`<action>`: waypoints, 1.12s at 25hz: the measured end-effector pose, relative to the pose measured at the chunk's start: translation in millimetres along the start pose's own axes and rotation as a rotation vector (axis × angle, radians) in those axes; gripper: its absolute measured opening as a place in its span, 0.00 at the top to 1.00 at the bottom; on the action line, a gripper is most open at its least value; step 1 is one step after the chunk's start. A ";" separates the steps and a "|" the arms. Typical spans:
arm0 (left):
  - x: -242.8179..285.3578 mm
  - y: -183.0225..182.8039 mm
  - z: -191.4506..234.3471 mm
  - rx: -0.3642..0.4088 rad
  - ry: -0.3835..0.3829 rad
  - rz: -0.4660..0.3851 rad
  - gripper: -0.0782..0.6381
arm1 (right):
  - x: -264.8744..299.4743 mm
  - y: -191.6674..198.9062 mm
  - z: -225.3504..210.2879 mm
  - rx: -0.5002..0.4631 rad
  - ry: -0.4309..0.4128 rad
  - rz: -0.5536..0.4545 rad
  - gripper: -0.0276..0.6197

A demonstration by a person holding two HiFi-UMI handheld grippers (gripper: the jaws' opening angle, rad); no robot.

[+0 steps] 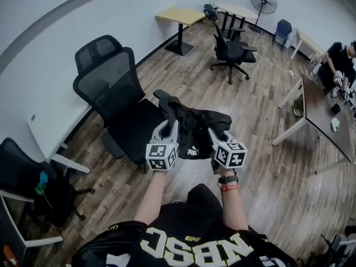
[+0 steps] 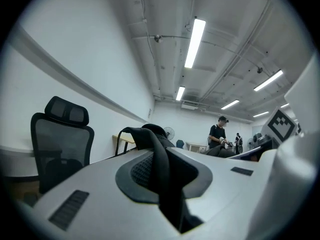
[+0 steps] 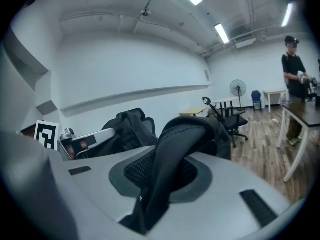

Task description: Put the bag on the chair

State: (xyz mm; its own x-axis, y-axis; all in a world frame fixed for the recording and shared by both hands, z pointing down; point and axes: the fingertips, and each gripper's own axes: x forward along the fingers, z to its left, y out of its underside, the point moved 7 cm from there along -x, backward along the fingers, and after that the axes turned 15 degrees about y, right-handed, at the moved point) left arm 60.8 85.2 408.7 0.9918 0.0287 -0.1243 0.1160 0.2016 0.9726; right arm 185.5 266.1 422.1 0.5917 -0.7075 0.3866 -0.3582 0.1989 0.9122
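Note:
A black bag (image 1: 194,128) hangs in the air between my two grippers, beside the seat of a black mesh office chair (image 1: 119,105) that stands to its left. My left gripper (image 1: 169,128) is shut on a black strap of the bag (image 2: 159,161), which runs between its jaws. My right gripper (image 1: 218,135) is shut on another thick black strap (image 3: 170,159). In the right gripper view the bag's body (image 3: 127,129) and the left gripper (image 3: 87,140) show at the left. The chair's back and headrest (image 2: 62,139) appear at the left of the left gripper view.
A white desk (image 1: 47,135) runs along the wall behind the chair, with another dark chair (image 1: 28,182) at the near left. A second office chair (image 1: 233,50) and small tables (image 1: 181,18) stand at the far end. A person (image 1: 339,60) sits at a brown table (image 1: 320,113) at the right.

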 end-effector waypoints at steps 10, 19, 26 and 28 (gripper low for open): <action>-1.1 1.9 121.3 -0.029 -0.402 -0.046 0.81 | 179.4 -39.1 69.8 -0.144 -0.369 0.125 0.84; 17.3 -25.7 150.1 0.005 -0.716 -0.084 0.81 | 282.8 -87.9 100.3 -0.215 -0.698 0.221 0.85; -5.3 -18.4 155.2 -0.006 -0.884 -0.074 0.81 | 319.0 -75.9 135.9 -0.249 -0.861 0.314 0.85; -14.4 -15.1 158.0 -0.017 -0.926 -0.079 0.81 | 321.5 -71.9 148.7 -0.273 -0.891 0.324 0.85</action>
State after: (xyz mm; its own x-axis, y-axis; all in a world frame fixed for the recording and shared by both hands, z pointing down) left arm 53.1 -72.9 426.9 0.6287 -0.7773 0.0236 0.1913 0.1840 0.9641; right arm 294.0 -76.5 460.6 -0.3060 -0.8211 0.4818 -0.1619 0.5436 0.8236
